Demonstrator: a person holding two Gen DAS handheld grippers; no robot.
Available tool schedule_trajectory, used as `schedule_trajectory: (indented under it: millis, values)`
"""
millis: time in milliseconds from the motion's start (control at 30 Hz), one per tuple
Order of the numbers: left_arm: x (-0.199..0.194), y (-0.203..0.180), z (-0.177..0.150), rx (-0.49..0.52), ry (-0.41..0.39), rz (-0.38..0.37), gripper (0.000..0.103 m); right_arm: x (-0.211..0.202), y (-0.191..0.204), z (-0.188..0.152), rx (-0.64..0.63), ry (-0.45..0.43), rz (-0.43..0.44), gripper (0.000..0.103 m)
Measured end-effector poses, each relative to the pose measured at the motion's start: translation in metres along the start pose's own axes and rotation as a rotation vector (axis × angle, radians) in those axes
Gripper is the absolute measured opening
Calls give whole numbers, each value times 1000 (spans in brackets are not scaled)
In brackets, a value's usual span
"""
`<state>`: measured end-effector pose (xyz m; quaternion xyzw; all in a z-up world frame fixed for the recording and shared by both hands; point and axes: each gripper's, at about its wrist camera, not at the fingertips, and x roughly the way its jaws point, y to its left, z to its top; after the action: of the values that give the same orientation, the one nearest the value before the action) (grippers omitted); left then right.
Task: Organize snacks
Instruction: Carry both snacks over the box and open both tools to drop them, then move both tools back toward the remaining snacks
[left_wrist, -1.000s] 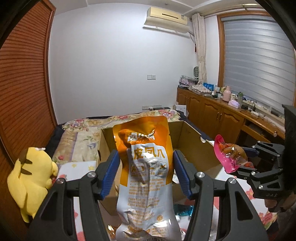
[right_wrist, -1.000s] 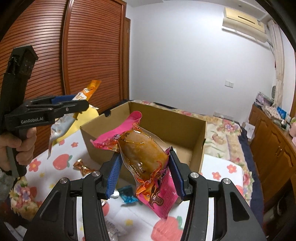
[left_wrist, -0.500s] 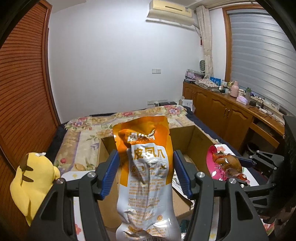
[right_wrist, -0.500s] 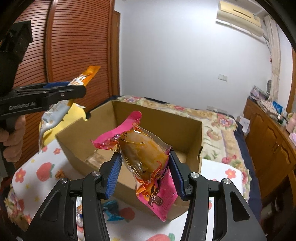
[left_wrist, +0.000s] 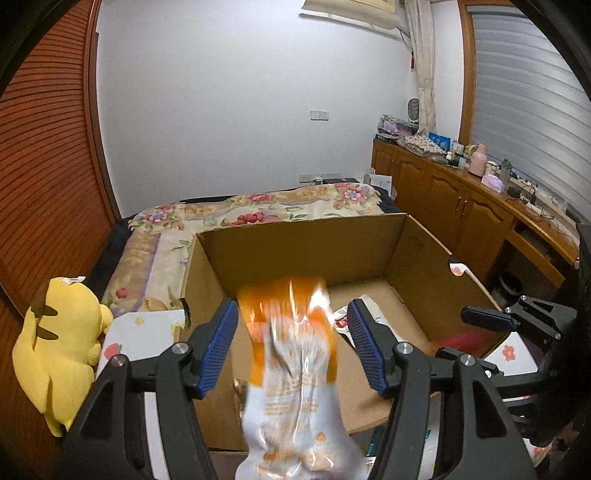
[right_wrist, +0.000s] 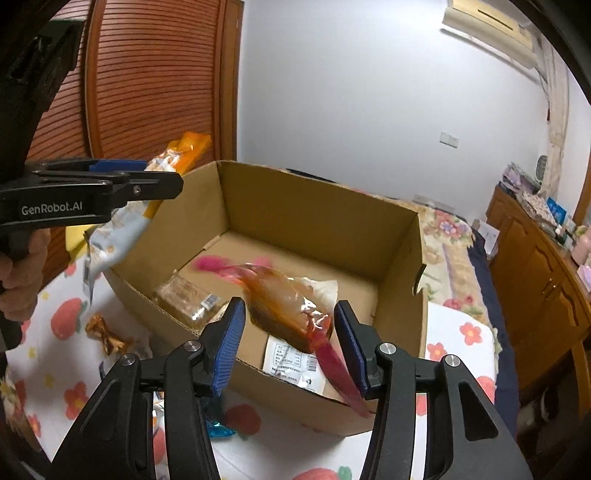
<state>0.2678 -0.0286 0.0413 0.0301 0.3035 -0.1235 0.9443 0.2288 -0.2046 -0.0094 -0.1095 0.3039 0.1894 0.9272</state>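
A: Where are the two snacks?

B: Both are blurred between spread fingers. The left gripper (left_wrist: 291, 345) has its blue pads apart, and the orange-and-white pouch (left_wrist: 295, 373) sits between them without touching either pad, over the near wall of the cardboard box (left_wrist: 306, 247). The right gripper (right_wrist: 289, 343) is likewise spread, with the pink-edged packet (right_wrist: 288, 308) loose between its fingers, above the box's near rim.

A: What is already in the box?

B: From the right wrist view, a clear pack of brownish biscuits (right_wrist: 186, 299) lies near the left wall and a white labelled packet (right_wrist: 295, 360) lies by the near wall.

A: Anything around the box?

B: The desk (right_wrist: 55, 347) wears a cloth printed with strawberries and flowers. On it, left of the box, lies a gold-wrapped candy (right_wrist: 105, 332); a blue wrapper (right_wrist: 218, 430) sits just in front of the box. A yellow plush toy (left_wrist: 55, 354) leans at the far left in the left wrist view. Behind the box is a bed with a floral cover (left_wrist: 255, 206), and wooden cabinets (left_wrist: 443, 195) run along the right.

A: Anything blocking the box?

B: Only its near wall stands before each gripper.
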Motion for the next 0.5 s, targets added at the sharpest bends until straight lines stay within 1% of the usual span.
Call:
schedule_trajectory:
  millis: [67,200,233,267,333,433,500]
  values:
    - [2,2,0,-1,2,2,67,3,-1,0,11,9,7,50]
    - [-1,4,-1,-5,-3,2,67,4,-2,1,26,13,16,50]
    - [-3,4,-2,-6,-6,-1,69,2,-3,1,26,11,17,50]
    - [-6,4,-3,-7,-13,-5,74,0,-3,1,25,8,18,50]
    - [-12,6,-4,-7,-30,-9,80,-4,-1,0,26,0,25,50]
    - [-23,5,-11,3,-47,-18,83,-18,3,-4,30,-29,36,50]
    - [-30,5,-17,7,-59,-30,89,-25,7,-8,43,-43,49,50]
